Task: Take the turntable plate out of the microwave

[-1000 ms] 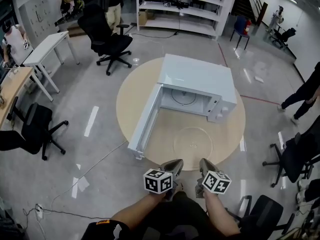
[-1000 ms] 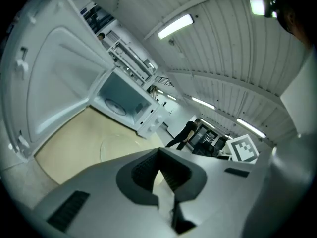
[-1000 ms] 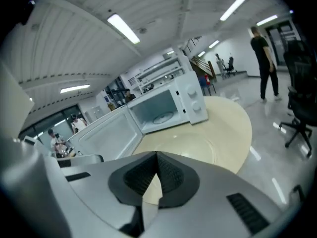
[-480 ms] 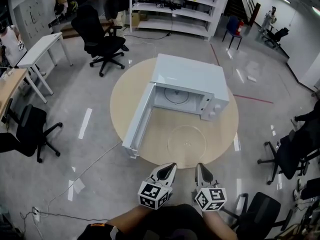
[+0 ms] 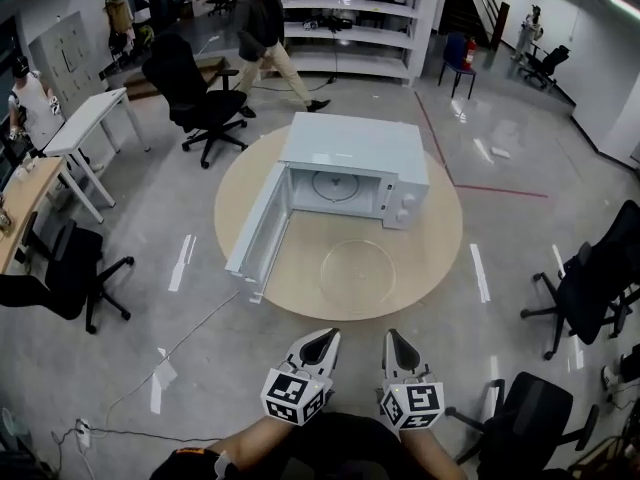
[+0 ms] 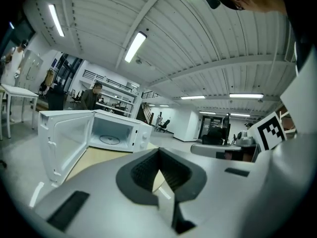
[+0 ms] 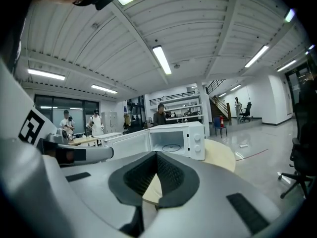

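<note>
On the round beige table [image 5: 430, 218] ahead of you stands the white box microwave [image 5: 355, 148], its door swung wide to your left. The clear glass turntable plate [image 5: 357, 265] seems to lie flat on the tabletop just in front of the open cavity, though a circle also shows on the cavity floor. Being round, the plate has no long axis and sits well ahead, about midway between your left gripper [image 5: 322, 340] and right gripper [image 5: 393, 342]; both have their jaws pressed together on nothing, and I can read no brand or writing anywhere.
</note>
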A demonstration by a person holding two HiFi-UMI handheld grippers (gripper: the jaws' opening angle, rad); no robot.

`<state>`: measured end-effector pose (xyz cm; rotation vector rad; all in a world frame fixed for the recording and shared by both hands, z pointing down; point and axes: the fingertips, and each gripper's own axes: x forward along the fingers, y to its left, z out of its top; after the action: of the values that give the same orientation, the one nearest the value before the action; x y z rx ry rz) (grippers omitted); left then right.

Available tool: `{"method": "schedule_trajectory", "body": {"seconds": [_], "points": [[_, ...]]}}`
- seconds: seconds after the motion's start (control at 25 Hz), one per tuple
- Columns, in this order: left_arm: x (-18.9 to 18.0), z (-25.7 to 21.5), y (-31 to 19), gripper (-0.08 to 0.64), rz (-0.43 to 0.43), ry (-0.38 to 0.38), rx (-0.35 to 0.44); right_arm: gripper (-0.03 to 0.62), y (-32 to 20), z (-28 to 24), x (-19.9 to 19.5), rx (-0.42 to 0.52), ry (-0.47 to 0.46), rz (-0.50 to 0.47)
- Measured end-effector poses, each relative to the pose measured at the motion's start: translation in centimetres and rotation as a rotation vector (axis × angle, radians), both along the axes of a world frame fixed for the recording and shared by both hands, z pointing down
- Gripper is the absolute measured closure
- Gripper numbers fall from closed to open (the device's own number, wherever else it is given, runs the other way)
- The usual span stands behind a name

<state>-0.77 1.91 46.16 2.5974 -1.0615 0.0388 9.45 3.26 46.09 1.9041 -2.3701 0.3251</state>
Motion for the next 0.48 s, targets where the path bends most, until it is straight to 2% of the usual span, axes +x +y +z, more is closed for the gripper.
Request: {"method": "schedule_trajectory", "body": {"seconds": [0.2, 0.48], "points": [[1.3, -1.0, 6.1, 0.514, -0.025, -0.020, 0.037, 0.575, 5.5, -1.4, 1.8, 0.042, -0.011, -0.013], [-0.3, -1.6, 13.5, 0.514, -0.084, -0.072, 0.061, 0.575, 12.1, -2.4, 1.1, 0.084, -0.021, -0.064]]}}
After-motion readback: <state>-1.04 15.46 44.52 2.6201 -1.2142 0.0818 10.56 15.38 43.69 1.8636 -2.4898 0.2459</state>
